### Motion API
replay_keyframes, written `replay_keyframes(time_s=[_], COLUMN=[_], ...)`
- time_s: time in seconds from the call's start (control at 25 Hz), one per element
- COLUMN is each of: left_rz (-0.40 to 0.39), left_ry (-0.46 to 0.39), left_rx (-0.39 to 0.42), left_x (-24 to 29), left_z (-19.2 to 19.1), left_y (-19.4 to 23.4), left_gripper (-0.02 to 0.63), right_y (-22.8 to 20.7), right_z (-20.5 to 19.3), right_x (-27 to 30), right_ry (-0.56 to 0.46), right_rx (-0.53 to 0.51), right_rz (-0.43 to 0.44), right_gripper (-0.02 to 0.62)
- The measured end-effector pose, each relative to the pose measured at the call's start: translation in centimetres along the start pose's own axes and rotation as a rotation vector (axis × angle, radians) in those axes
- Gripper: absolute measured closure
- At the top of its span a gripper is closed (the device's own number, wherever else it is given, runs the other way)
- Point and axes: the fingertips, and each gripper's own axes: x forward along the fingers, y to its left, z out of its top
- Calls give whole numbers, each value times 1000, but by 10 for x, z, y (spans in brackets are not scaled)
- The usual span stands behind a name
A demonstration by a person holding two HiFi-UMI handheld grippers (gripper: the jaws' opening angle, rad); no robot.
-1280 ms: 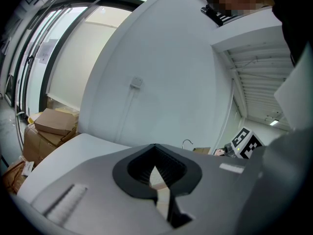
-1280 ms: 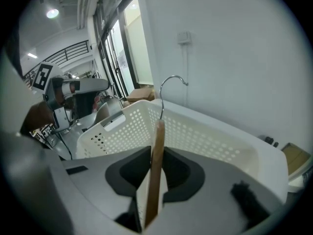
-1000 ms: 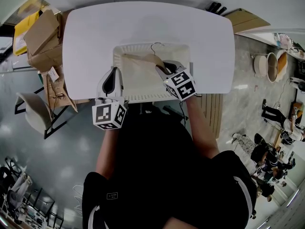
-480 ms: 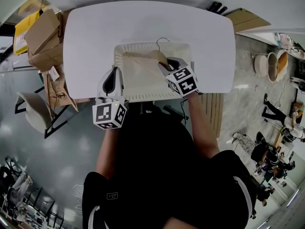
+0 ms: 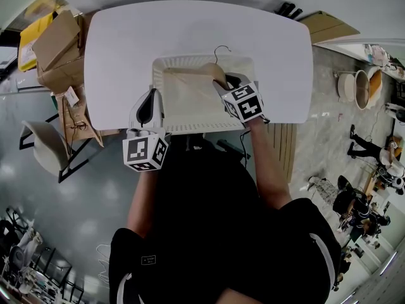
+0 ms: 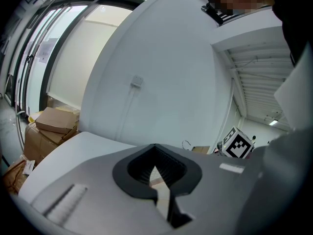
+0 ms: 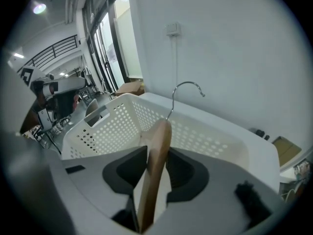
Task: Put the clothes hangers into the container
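A wooden clothes hanger point(image 5: 190, 72) with a metal hook leans in the white perforated basket point(image 5: 202, 60) on the white table point(image 5: 126, 43), hook up over the far rim. My right gripper point(image 5: 225, 85) reaches into the basket's right side. Its jaws have just been opening, and the hanger point(image 7: 157, 146) stands loosely between them with gaps at both pads. The basket's wall point(image 7: 117, 116) lies just beyond the right gripper point(image 7: 155, 155). My left gripper point(image 5: 147, 104) rests at the basket's near-left edge, jaws shut and empty point(image 6: 155, 150).
Cardboard boxes point(image 5: 54, 43) are stacked left of the table, and a chair point(image 5: 44, 147) stands on the floor below them. The table surface stretches bare behind the basket. People stand far off at the right.
The right gripper has shifted slightly right and toward the far rim, and the hanger's hook has moved right with it. The left gripper has stayed put.
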Motion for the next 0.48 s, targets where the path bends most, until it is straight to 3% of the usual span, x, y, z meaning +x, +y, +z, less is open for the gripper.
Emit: replay_keyframes(time_s=[0.48], left_rz=[-5], left_ry=[3], left_rx=[3], left_x=[-1], left_z=[0], left_y=[-3], left_gripper=[603], right_y=[-10], right_z=[-5], right_x=[0], right_ry=[26], right_rx=[20], right_rz=[-19], right_gripper=[456])
